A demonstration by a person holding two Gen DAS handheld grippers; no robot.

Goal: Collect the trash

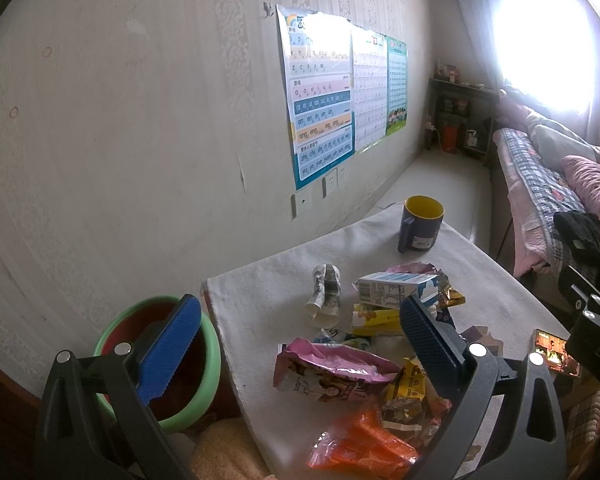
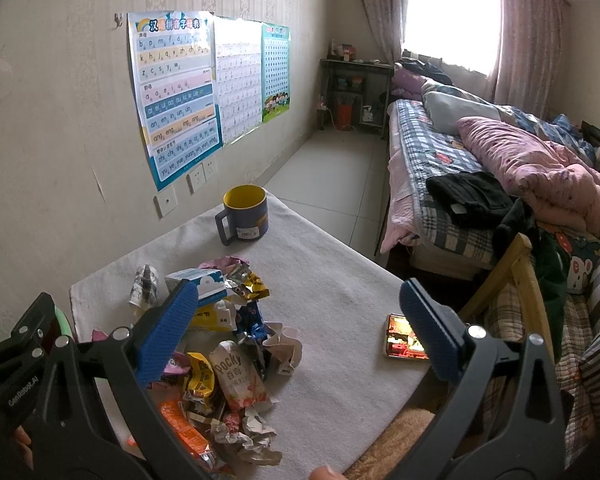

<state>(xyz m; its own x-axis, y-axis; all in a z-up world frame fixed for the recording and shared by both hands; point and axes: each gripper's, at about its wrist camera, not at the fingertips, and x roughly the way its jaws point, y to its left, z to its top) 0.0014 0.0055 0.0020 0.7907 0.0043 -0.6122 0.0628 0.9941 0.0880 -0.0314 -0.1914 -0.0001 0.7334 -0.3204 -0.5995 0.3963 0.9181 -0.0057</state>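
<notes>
A pile of trash lies on the white-covered table: a pink snack bag, an orange wrapper, a white milk carton, a crushed paper cup, yellow wrappers. In the right wrist view the pile shows a Pocky pouch and crumpled paper. A green-rimmed red bin stands left of the table. My left gripper is open and empty above the pile. My right gripper is open and empty over the table's near side.
A blue mug with a yellow inside stands at the table's far end. A phone with a lit screen lies at the right edge. A bed with quilts is on the right, a wooden chair frame beside the table.
</notes>
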